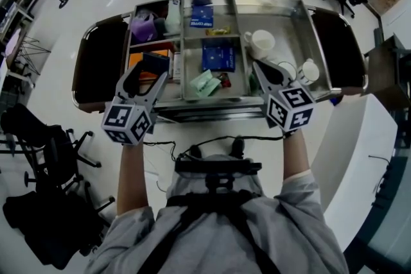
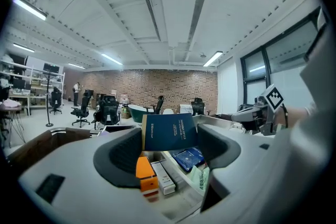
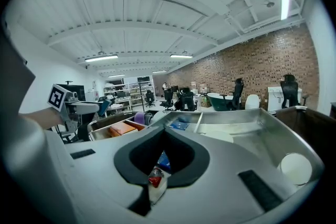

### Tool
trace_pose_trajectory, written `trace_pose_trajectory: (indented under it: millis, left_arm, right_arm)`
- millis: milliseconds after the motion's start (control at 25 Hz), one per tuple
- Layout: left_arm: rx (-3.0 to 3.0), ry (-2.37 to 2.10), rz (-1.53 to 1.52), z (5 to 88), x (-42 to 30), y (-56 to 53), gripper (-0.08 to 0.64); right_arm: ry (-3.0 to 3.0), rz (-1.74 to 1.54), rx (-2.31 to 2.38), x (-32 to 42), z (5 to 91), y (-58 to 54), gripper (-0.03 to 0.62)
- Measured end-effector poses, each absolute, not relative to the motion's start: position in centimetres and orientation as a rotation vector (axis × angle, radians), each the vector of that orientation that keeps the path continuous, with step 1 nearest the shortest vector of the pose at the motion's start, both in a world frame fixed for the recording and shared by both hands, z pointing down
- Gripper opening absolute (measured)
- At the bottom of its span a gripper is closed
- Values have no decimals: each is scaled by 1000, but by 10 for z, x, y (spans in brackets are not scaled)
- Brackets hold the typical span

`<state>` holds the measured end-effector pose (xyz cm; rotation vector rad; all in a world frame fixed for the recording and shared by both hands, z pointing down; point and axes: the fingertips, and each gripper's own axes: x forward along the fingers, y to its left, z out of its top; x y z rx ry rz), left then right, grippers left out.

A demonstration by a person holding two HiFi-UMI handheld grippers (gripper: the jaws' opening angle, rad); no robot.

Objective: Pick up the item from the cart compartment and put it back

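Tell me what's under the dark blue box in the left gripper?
Under the dark blue rectangular box, an orange box and a long white carton lie in the steel cart compartment. Whatever sits beneath those two is hidden.

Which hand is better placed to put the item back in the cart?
Left: the left gripper clamps the navy box above the left compartments of the cart; the right gripper is shut and empty.
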<state>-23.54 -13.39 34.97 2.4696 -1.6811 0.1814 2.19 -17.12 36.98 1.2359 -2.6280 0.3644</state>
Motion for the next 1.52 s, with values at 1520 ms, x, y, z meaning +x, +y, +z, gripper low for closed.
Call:
trace_pose_trajectory:
  millis: [1520]
  left_arm:
    - [2679,-1323,482,357,-156,-274,337]
  right_arm:
    - [-2582,285,1118,-24,367,-232,9]
